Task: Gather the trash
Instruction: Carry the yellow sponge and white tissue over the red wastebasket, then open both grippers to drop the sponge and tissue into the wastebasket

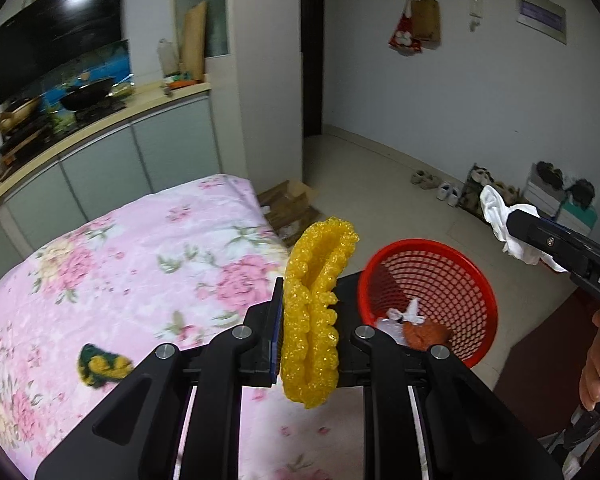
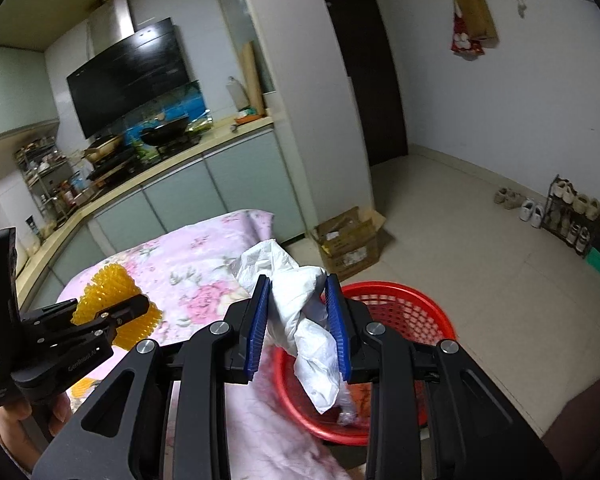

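- Left gripper: jaws nearly together, clamped on a folded yellow foam net; the net stands upright between the pads and hangs below them.
- Right gripper: blue pads pressed in on a crumpled white plastic bag, whose ends spill out above and below the fingers.
- Red mesh basket: on the floor just ahead and to the right of the left gripper, directly beyond and beneath the right gripper's fingers. It already holds white scraps and an orange-brown item.
- Flowered pink cloth: covers the surface to the left of both grippers; its edge lies beside the basket.
- Green-and-yellow piece: lying on the cloth, left of the left gripper, well apart from the basket.
- Open cardboard box: on the floor beyond the basket, against the white pillar.
- Shoes and shoe rack: along the far right wall.
- Kitchen counter with wok and black range hood: far left.
- Nothing stands between either gripper and the basket's open mouth.
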{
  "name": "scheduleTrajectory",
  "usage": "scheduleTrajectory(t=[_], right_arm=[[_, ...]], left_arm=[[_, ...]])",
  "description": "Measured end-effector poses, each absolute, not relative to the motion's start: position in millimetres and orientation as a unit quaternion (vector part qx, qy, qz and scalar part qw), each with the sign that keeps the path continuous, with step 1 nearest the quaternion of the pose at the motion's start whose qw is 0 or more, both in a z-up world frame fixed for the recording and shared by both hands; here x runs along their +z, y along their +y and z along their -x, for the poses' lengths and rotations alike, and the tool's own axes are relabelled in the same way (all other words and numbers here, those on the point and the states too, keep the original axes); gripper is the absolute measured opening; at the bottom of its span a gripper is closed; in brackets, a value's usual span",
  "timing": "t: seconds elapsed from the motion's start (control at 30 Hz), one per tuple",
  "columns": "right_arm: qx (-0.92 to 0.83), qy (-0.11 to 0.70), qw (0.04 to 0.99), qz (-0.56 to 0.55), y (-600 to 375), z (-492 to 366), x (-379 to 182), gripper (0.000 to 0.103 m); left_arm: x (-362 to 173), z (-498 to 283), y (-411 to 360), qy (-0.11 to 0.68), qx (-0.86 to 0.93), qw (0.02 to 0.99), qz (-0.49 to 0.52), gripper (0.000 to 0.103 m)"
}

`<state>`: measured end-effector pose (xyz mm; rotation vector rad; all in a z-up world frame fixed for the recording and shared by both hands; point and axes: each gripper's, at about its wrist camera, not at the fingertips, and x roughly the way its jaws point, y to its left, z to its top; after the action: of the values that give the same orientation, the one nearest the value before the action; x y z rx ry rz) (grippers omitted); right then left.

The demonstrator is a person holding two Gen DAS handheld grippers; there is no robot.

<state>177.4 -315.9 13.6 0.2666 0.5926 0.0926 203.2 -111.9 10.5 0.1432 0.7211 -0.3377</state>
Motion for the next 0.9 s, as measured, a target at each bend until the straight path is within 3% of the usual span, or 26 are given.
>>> scheduleTrajectory(t=[0.37,0.9], right_arm=[[-0.002,0.307,0.941,-0.143,-353.0,-184.9,-1.6,0.028],[-0.011,0.408,0.895,-0.183,-381.2,-222.2,-69.3,0.029]], left_arm=[[-9.9,-220.1,-164.1,0.378,-0.209,0.898,-0.08,0.016],[-75.8,-256.7,-230.8,0.469,-0.307,0.827,-0.041,0.016]])
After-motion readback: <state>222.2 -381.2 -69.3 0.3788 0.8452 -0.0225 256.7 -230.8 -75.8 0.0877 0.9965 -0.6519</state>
